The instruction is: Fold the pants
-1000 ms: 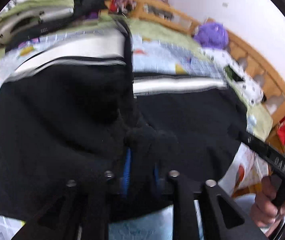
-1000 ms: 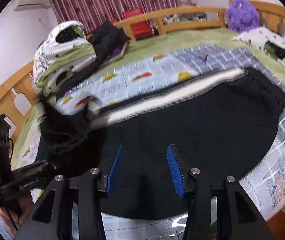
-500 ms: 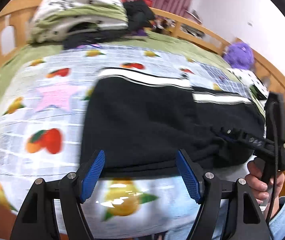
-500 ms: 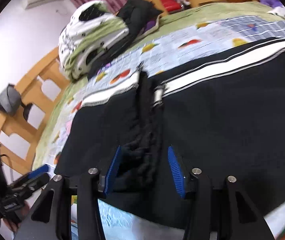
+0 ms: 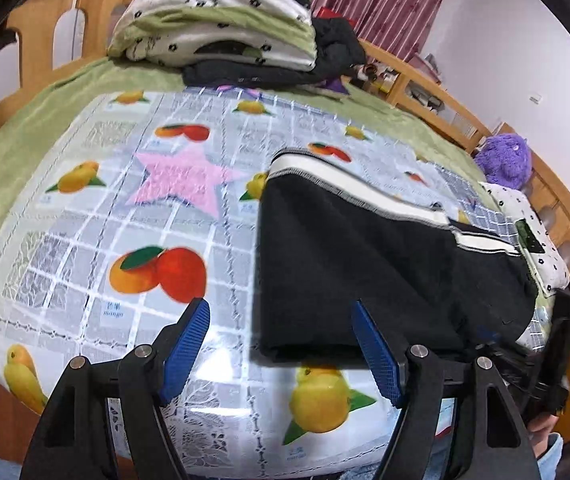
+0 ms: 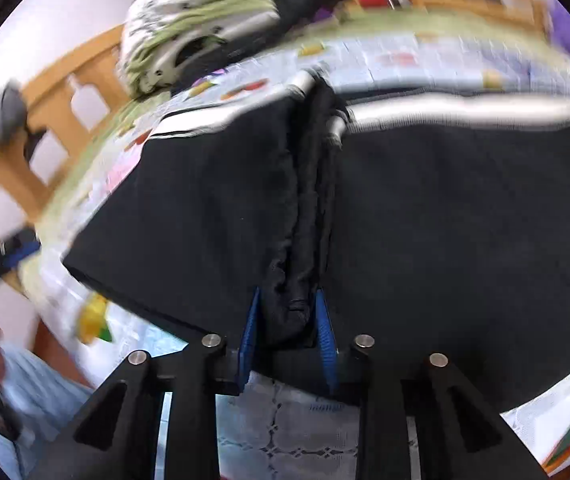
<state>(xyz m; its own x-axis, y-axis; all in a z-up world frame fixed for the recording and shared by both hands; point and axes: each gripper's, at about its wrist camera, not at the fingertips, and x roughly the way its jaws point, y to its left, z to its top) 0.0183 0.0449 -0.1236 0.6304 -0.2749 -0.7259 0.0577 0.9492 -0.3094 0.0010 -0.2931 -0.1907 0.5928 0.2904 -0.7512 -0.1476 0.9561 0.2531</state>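
— What's on the left?
— The left gripper (image 5: 283,350) hangs with its blue pads spread wide, nothing between them, above the fruit-print sheet (image 5: 125,216). The black pants (image 5: 365,272) lie folded on the bed, just right of it, white stripe along their far edge.
— And further right?
— The right gripper (image 6: 288,334) has its pads pressed on a bunched ridge of the pants (image 6: 309,216) at their near edge. That view is blurred.
— Behind?
— A folded quilt (image 5: 217,20) at the far end; a purple plush toy (image 5: 505,160) far right.
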